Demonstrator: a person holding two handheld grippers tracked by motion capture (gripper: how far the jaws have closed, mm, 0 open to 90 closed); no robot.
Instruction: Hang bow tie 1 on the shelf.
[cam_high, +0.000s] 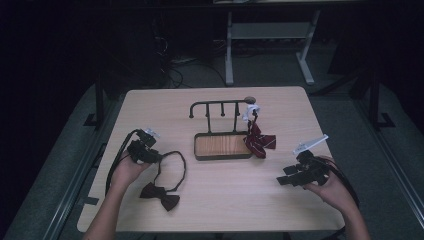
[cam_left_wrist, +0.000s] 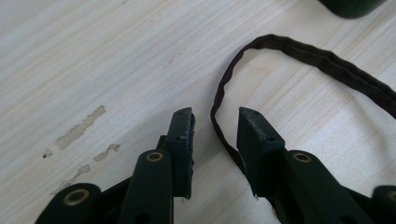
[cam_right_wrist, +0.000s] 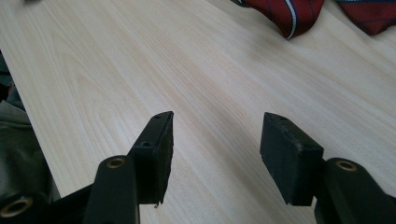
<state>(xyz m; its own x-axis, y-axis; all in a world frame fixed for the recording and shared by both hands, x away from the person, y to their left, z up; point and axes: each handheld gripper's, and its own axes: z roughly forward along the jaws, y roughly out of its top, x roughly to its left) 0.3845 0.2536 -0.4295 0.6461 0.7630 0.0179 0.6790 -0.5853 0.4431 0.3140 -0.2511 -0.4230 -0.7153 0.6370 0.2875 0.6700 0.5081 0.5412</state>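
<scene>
Plainly, the thin dark fabric neck strap (cam_left_wrist: 219, 100) of the dark maroon bow tie (cam_high: 160, 194) could slip out as the left gripper (cam_left_wrist: 215, 122) pinches: the strap lies flat on the pale wooden table (cam_high: 210, 200) between the jaws, nearer the right-hand one, and the pads do not press it yet. A pinch set too high would close on air; one pushed down hard would scrape the tabletop. Dragging the loop could also shift the bow, which lies near the table's front edge.

The left hand (cam_high: 127, 170) holds its gripper low over the strap. The right gripper (cam_right_wrist: 215, 140) hovers wide open and empty above bare wood, near the red striped bow tie (cam_high: 260, 141) hanging from the black hook rack (cam_high: 220, 107).
</scene>
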